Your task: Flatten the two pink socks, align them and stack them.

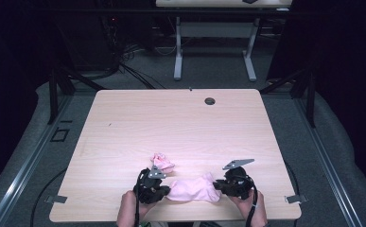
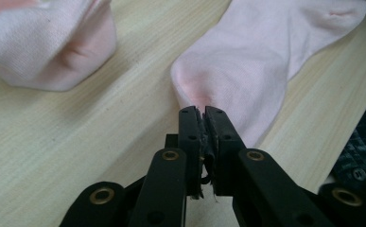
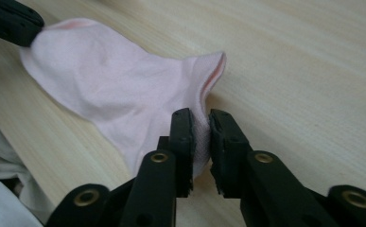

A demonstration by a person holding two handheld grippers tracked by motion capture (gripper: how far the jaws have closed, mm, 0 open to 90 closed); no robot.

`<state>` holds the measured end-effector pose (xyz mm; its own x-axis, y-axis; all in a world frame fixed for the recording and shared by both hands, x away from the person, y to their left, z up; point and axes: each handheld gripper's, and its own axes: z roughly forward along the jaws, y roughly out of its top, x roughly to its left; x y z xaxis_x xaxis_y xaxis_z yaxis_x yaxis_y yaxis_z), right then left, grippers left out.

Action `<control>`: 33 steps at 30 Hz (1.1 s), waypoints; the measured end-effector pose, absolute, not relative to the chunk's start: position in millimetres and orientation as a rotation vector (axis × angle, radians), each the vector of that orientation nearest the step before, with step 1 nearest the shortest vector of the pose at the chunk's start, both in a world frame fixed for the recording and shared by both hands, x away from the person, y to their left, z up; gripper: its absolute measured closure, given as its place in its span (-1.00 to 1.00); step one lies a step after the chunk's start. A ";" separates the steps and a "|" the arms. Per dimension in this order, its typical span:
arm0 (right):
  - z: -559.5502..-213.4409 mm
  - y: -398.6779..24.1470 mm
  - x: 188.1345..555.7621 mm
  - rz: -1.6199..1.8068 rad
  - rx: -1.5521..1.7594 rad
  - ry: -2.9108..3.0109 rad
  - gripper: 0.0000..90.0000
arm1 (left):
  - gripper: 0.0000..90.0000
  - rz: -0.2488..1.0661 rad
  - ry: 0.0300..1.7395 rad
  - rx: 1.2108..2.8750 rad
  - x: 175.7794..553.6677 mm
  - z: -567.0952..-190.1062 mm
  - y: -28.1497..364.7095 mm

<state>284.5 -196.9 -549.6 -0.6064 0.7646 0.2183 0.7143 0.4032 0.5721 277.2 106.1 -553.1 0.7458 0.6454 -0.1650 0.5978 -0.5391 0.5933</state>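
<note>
A pale pink sock [image 1: 193,189] lies flat near the table's [image 1: 180,123] near edge, stretched between both tools: the left gripper [image 2: 201,112] pinches one end, the right gripper [image 3: 200,118] clamps the other. A crumpled second sock [image 1: 162,161] sits just beyond.

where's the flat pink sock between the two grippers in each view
High view: the flat pink sock lies near the table's front edge, stretched between both hand-held grippers.
Left gripper view: it runs from the jaw tips up to the upper right.
Right gripper view: it spreads from the jaw tips to the upper left.
Shared landmark: the left hand-held gripper pinching the sock's far end, the black tip at upper left in the right gripper view.
</note>
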 end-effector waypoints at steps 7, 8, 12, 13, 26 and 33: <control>-555.3 -196.9 286.3 1.015 1.330 2.546 -0.02 | 0.13 0.142 0.977 2.229 281.1 -539.4 121.8; -550.9 -198.4 287.1 1.030 1.303 2.529 -0.12 | 0.10 0.158 0.996 2.189 284.4 -532.4 131.1; -539.6 -194.8 290.6 1.060 1.251 2.506 -0.21 | -0.03 0.229 1.059 2.137 297.9 -522.5 152.3; -537.0 -192.0 292.1 1.064 1.229 2.502 -0.19 | -0.04 0.229 1.059 2.137 297.9 -522.5 152.3; -525.2 -114.9 326.1 1.110 1.007 2.595 -0.10 | -0.02 0.200 1.115 2.203 381.4 -509.7 164.4; -534.2 -76.8 349.1 1.066 0.961 2.646 -0.07 | 0.01 0.069 1.100 2.269 407.7 -522.8 150.3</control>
